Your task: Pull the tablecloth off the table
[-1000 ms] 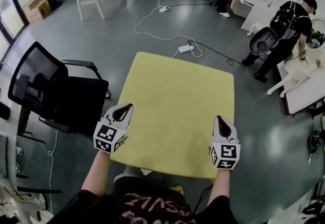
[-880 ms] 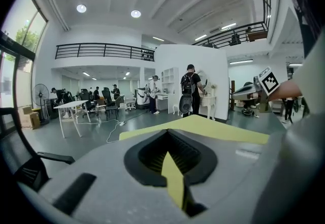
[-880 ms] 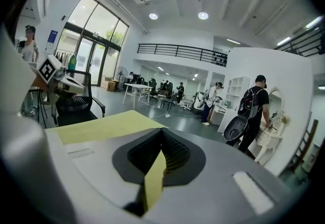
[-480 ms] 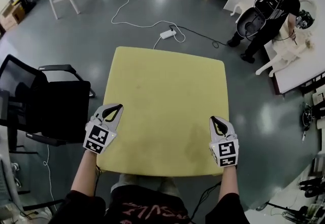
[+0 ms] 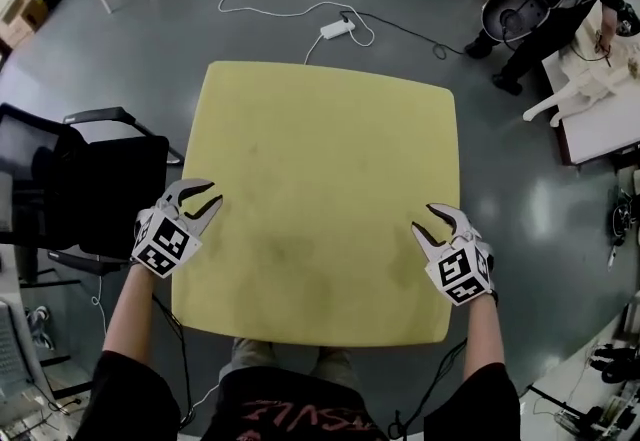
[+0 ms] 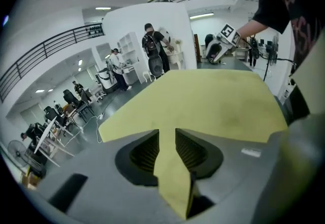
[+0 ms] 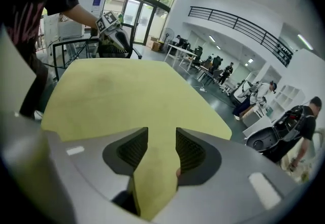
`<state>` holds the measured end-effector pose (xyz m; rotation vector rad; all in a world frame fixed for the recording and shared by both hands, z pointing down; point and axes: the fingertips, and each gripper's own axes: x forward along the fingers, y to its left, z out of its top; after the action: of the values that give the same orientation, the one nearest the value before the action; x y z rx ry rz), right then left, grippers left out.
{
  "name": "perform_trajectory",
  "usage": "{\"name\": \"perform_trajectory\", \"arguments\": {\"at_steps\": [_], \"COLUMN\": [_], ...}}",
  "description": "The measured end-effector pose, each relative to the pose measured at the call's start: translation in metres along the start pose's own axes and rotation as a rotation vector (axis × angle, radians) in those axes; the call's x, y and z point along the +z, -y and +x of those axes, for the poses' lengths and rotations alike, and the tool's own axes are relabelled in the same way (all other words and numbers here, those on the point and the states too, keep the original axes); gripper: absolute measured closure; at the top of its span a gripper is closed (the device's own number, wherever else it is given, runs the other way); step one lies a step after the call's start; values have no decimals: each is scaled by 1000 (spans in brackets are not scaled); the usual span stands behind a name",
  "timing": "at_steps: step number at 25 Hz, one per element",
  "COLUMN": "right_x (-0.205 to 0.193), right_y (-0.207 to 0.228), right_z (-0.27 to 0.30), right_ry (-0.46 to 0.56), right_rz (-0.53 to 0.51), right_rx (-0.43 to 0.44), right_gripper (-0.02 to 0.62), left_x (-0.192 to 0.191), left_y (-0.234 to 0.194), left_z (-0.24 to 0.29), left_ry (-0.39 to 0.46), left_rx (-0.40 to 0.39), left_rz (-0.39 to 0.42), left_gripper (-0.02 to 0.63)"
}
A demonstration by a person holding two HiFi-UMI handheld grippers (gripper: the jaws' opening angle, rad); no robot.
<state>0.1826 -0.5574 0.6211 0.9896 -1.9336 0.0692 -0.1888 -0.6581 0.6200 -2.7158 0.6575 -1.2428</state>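
Your left gripper (image 5: 212, 194) is at the near-left edge of the pale yellow square tablecloth (image 5: 320, 179). Its jaws have just opened and straddle the cloth edge, not pinching it. Right gripper (image 5: 424, 218), near-right edge: same, jaws apart around the hem. The mirrored placement should keep the pull even. Cloth lies flat over the table.

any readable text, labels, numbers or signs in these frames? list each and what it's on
Nothing reads cleanly.
Red shirt print on the person: upside down, cut off at the frame edge, unreadable.
Square markers on the left gripper and right gripper: black-and-white patterns, no letters.
Blue sign beside the glass doors: too small to read.
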Motion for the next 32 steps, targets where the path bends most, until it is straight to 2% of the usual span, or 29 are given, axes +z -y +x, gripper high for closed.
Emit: {"name": "perform_trajectory", "arguments": {"at_steps": [4,6,9,14,18,24,27,28,29,32], "right_x": [-12,-19,-30,-51,-70,-77,-81,-81,-81,-81], "right_y": [10,16,21,25,27,30,29,30,31,33], "right_z": [31,45,66,92,102,111,113,114,114,114], "right_ry": [-47,-73,-118,-193,-235,-217,-236,-242,-245,-242], "right_rz": [-49,-71,-98,-130,-132,-55,-30,-29,-34,-33], "right_rx": [80,123,199,280,328,407,470,482,488,492], "right_gripper": [371,363,316,308,310,295,287,285,287,293], "left_x": [-14,-17,-24,-37,-39,-45,-46,-46,-45,-41], "left_y": [-7,-7,-7,-12,-13,-10,-7,-5,-4,-5], "left_z": [24,38,59,85,102,124,127,127,127,127], "left_ry": [-74,-111,-165,-236,-266,-313,-320,-318,-313,-296], "left_rx": [-83,-120,-185,-284,-345,-386,-438,-461,-480,-494], "left_rz": [55,108,183,239,239,269,218,199,186,175], "left_gripper": [456,444,432,403,394,393,398,424,441,440]}}
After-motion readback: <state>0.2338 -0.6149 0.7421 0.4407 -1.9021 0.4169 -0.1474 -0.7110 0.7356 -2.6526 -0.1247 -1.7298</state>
